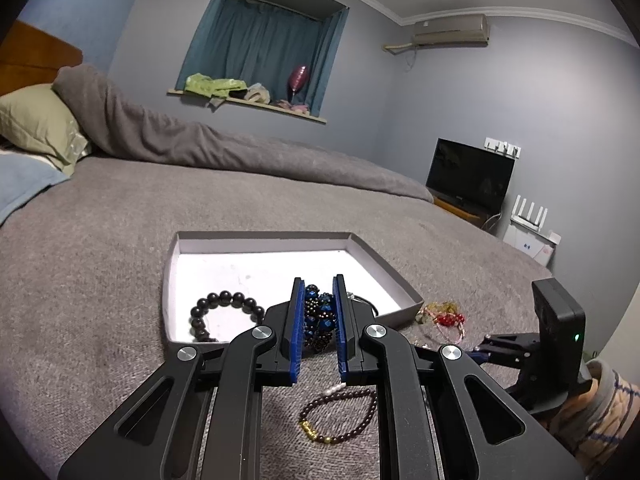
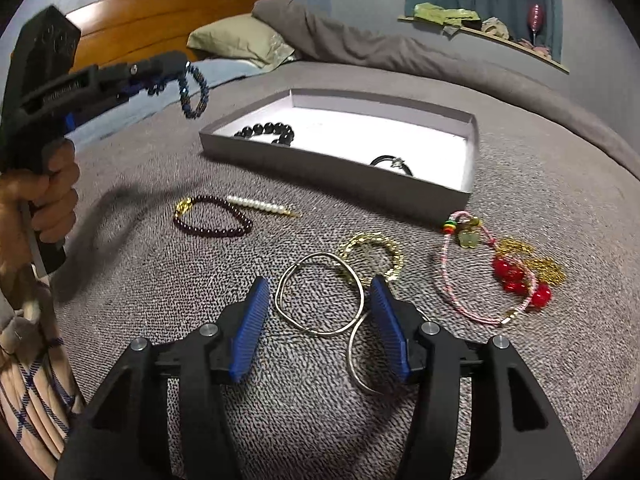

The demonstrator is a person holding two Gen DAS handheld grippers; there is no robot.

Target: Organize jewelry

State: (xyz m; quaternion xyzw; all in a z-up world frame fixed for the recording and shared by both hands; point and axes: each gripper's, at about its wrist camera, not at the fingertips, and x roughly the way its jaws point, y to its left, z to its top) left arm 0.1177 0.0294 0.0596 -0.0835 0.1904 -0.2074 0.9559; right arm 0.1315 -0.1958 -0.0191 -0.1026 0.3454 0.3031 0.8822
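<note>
My left gripper point(image 1: 318, 284) is shut on a dark blue beaded bracelet point(image 1: 318, 316), held in the air near the grey box point(image 1: 384, 256); from the right wrist view the bracelet point(image 2: 196, 92) hangs from that gripper point(image 2: 176, 70). Inside the box lie a black bead bracelet point(image 1: 224, 308) and a black ring-like band point(image 2: 392, 164). My right gripper point(image 2: 318, 284) is open, low over the bedspread, its blue pads on either side of two thin silver bangles point(image 2: 320, 304). A gold chain bracelet point(image 2: 372, 252) lies just beyond them.
On the grey bedspread lie a dark red bead bracelet point(image 2: 212, 216) with a pearl strand point(image 2: 260, 204), and a pink cord with red beads point(image 2: 516, 276) and gold chain point(image 2: 544, 268). Pillows point(image 2: 240, 40) and a folded blanket point(image 2: 360, 44) sit behind the box.
</note>
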